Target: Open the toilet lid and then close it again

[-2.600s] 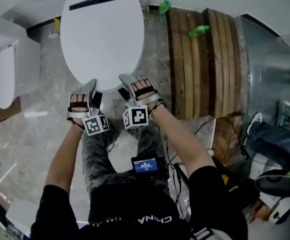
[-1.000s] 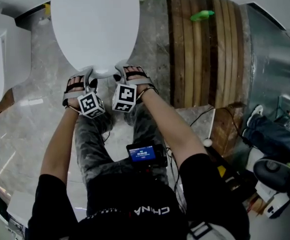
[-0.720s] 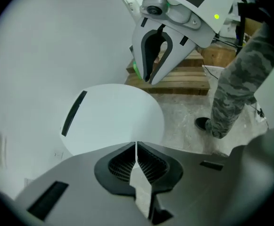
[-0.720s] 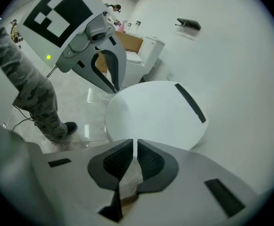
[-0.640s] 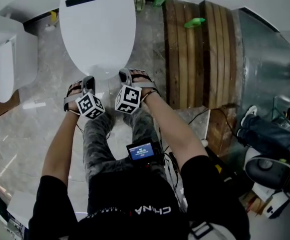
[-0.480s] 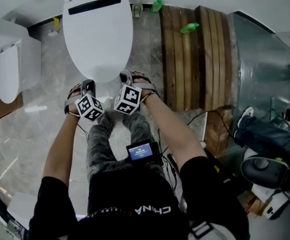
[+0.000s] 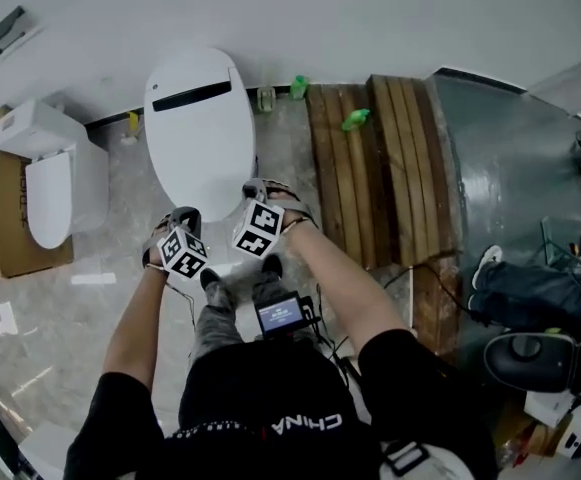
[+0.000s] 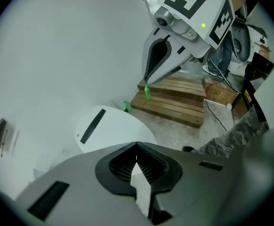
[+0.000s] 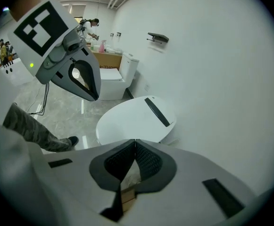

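Left gripper (image 8: 137, 146) and right gripper (image 9: 135, 143) are both pressed together and empty, held clear of the lid (image 7: 198, 128). It lies shut just ahead of the person, white, oval and glossy, with a dark bar (image 7: 192, 96) near the hinge end. It is likely stiff, light, slippery plastic, best lifted under the front rim.

A glossy white, oval toilet lid (image 7: 200, 133) lies shut and flat, a dark narrow bar (image 7: 191, 96) across its rear end, beside the white wall (image 7: 270, 18).
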Available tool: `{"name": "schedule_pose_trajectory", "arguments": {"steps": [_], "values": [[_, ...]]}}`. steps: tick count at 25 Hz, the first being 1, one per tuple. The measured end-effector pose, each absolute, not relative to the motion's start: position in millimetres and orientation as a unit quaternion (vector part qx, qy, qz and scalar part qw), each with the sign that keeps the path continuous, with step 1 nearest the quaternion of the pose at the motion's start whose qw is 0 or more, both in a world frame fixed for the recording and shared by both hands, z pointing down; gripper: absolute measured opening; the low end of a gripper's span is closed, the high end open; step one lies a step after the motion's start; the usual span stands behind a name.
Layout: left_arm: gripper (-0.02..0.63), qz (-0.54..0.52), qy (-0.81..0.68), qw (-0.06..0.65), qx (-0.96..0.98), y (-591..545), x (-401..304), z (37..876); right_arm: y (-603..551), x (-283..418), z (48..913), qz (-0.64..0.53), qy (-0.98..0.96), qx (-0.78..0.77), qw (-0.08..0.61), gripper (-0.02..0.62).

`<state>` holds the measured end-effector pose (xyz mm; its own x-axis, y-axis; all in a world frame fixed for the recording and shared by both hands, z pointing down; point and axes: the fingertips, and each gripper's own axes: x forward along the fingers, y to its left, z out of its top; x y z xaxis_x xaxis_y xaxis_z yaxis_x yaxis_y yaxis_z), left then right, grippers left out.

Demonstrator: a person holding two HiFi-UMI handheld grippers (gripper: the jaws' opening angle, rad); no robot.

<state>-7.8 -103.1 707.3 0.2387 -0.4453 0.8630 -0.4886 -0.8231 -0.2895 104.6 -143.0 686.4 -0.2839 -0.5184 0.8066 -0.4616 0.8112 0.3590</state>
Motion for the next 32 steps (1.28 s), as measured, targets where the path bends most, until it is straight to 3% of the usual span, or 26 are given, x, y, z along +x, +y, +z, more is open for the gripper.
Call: {"name": "schedule_pose_trajectory", "arguments": {"steps": [13, 22, 32], "values": [[0.011, 0.495, -0.332, 0.074, 0.800, -102, -8, 635, -156, 107, 617, -0.065, -0.825, 0.351, 0.438, 0.015], [0.011, 0.502, -0.309, 0.032, 0.807, -62, -24, 627, -105, 85, 609, -0.060, -0.820, 0.339, 0.458, 0.015], [0.011, 0.508, -0.292, -0.027, 0.810, 72, -90, 617, 26, 30, 596, -0.061, -0.799, 0.359, 0.479, 0.014]]}}
